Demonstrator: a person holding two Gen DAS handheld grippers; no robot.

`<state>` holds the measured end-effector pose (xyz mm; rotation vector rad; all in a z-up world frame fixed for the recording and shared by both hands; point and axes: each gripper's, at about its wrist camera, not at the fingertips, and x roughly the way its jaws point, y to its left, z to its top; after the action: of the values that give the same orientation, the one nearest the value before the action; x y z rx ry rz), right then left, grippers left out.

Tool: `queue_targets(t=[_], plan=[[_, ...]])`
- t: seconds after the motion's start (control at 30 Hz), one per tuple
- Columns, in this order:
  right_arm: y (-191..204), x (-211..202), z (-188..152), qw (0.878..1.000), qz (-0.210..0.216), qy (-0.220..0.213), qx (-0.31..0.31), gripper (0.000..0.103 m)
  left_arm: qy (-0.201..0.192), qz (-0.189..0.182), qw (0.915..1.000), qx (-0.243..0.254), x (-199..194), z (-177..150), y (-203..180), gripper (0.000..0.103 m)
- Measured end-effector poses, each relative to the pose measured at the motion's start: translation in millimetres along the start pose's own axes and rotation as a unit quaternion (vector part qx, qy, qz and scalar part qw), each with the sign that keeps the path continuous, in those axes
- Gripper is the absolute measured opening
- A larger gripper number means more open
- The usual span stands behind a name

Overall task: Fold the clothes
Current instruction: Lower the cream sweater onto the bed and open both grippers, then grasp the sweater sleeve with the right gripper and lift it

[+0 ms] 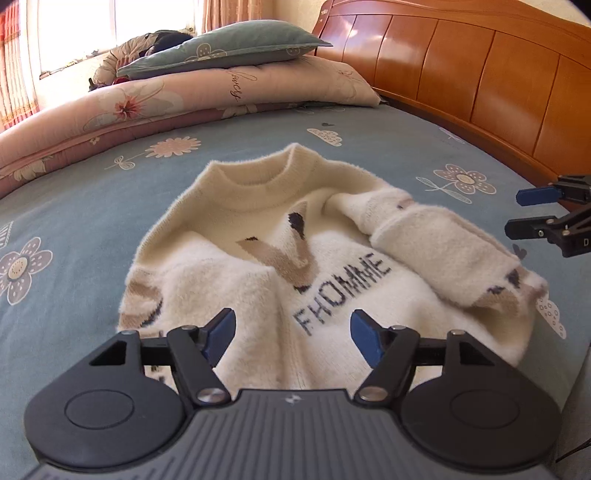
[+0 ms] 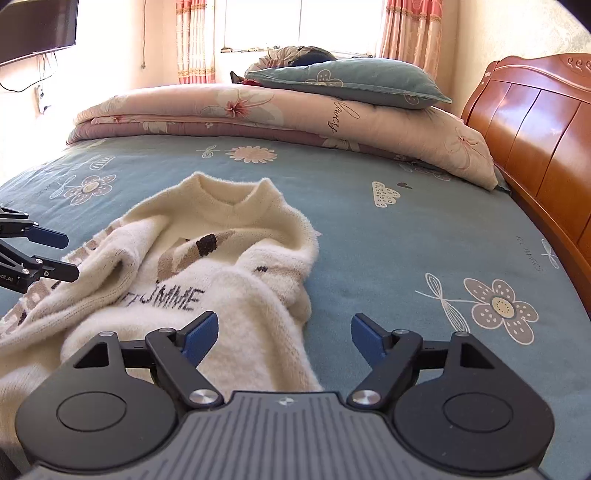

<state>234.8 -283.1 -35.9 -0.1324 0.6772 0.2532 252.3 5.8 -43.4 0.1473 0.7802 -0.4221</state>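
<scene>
A cream fuzzy sweater with dark lettering lies face up on the blue flowered bedsheet, collar towards the quilt. One sleeve is folded across its chest. My left gripper hangs open above the sweater's lower half, nothing between its blue pads. In the right wrist view the sweater lies left of centre, and my right gripper stands open over its right edge, also empty. Each gripper shows in the other's view: the right gripper at the far right, the left gripper at the far left, both off the cloth.
A folded pink flowered quilt with a teal pillow on top lies along the far side of the bed. The wooden headboard bounds the right side. A wall screen hangs at the upper left. Bare sheet stretches right of the sweater.
</scene>
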Motion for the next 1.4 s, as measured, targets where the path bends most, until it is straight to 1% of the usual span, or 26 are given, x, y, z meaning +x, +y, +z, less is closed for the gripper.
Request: queue_targets(t=[0.07,0.17,0.23,0.3,0.37,0.43,0.47,0.5,0.57,0.63,0.7,0.77,0.8,0.83,0.87,0.9,0.93,1.03,1.1,1.23,1.33,1.4], plan=[[2.5,-13.6,-21.3,1.0,-0.002,0.002,0.01,0.084,0.011,-0.008,0.9999,-0.007,-8.1,-17.8,-13.5,0.071],[-2.6,-26.3,-51.3,0.998,0.015,0.009,0.057,0.084,0.011,-0.001,0.9999,-0.004,-17.6,-37.0,-30.2,0.073],[-12.8,-29.3,-70.2,0.995,0.027,0.014,0.099,0.085,0.011,-0.005,0.9999,-0.009,-22.2,-47.0,-37.3,0.074],[-27.0,-29.1,-88.0,0.987,0.044,0.017,0.152,0.085,0.012,-0.013,0.9997,-0.02,-23.8,-53.7,-40.1,0.074],[-47.2,-24.4,-103.9,0.973,0.067,0.017,0.22,0.085,0.011,-0.011,0.9995,-0.026,-24.4,-57.7,-41.7,0.074],[-70.5,-15.0,-119.3,0.95,0.099,0.015,0.295,0.085,0.01,-0.009,0.9995,-0.029,-25.0,-58.6,-43.8,0.074],[-82.1,-9.5,-127.3,0.936,0.117,0.015,0.333,0.085,0.01,-0.009,0.9994,-0.031,-25.5,-57.8,-43.9,0.074],[-92.8,-1.7,-136.2,0.917,0.139,0.014,0.373,0.085,0.01,-0.01,0.9994,-0.033,-25.6,-56.9,-44.1,0.074],[-109.2,15.0,-154.2,0.873,0.183,0.011,0.452,0.085,0.012,-0.011,0.9993,-0.033,-24.8,-56.2,-45.7,0.074],[-115.8,29.4,-169.3,0.833,0.215,0.008,0.509,0.085,0.015,-0.009,0.9995,-0.027,-23.2,-55.9,-48.4,0.074],[-115.0,38.8,-177.6,0.809,0.238,-0.008,0.537,0.085,0.019,-0.008,0.9996,-0.02,-20.7,-56.0,-50.8,0.074],[-111.9,46.3,-177.3,0.798,0.252,-0.023,0.546,0.084,0.023,-0.008,0.9996,-0.016,-18.0,-56.2,-52.3,0.075],[-110.4,50.5,-176.5,0.794,0.259,-0.028,0.55,0.08,0.025,-0.009,0.9995,-0.016,-16.4,-56.2,-52.4,0.075],[-108.8,54.7,-175.6,0.789,0.265,-0.034,0.553,0.066,0.027,-0.009,0.9995,-0.016,-14.8,-56.2,-52.4,0.075],[-107.6,58.2,-174.0,0.787,0.267,-0.038,0.554,0.059,0.028,-0.01,0.9994,-0.017,-13.5,-56.2,-52.4,0.075],[-107.5,60.0,-170.7,0.794,0.258,-0.04,0.549,0.044,0.03,-0.01,0.9993,-0.018,-12.2,-56.3,-52.5,0.075],[-107.7,61.2,-167.4,0.8,0.25,-0.042,0.545,0.032,0.031,-0.011,0.9993,-0.018,-11.0,-56.4,-52.7,0.075],[-115.1,56.4,-156.3,0.814,0.226,-0.054,0.532,0.018,0.035,-0.012,0.9992,-0.017,-8.1,-56.7,-53.1,0.075],[-124.9,49.2,-148.2,0.822,0.211,-0.067,0.524,0.015,0.038,-0.012,0.9991,-0.015,-6.4,-56.6,-53.2,0.075],[-160.4,22.3,-130.0,0.834,0.179,-0.1,0.511,0.011,0.041,-0.012,0.999,-0.013,-3.6,-56.0,-53.5,0.075],[-189.5,-1.4,-116.8,0.842,0.155,-0.128,0.5,0.01,0.042,-0.013,0.9989,-0.015,-1.8,-56.1,-53.4,0.075],[-208.9,-16.0,-110.0,0.85,0.141,-0.137,0.489,0.01,0.043,-0.013,0.9989,-0.015,-0.6,-56.4,-53.5,0.075]])
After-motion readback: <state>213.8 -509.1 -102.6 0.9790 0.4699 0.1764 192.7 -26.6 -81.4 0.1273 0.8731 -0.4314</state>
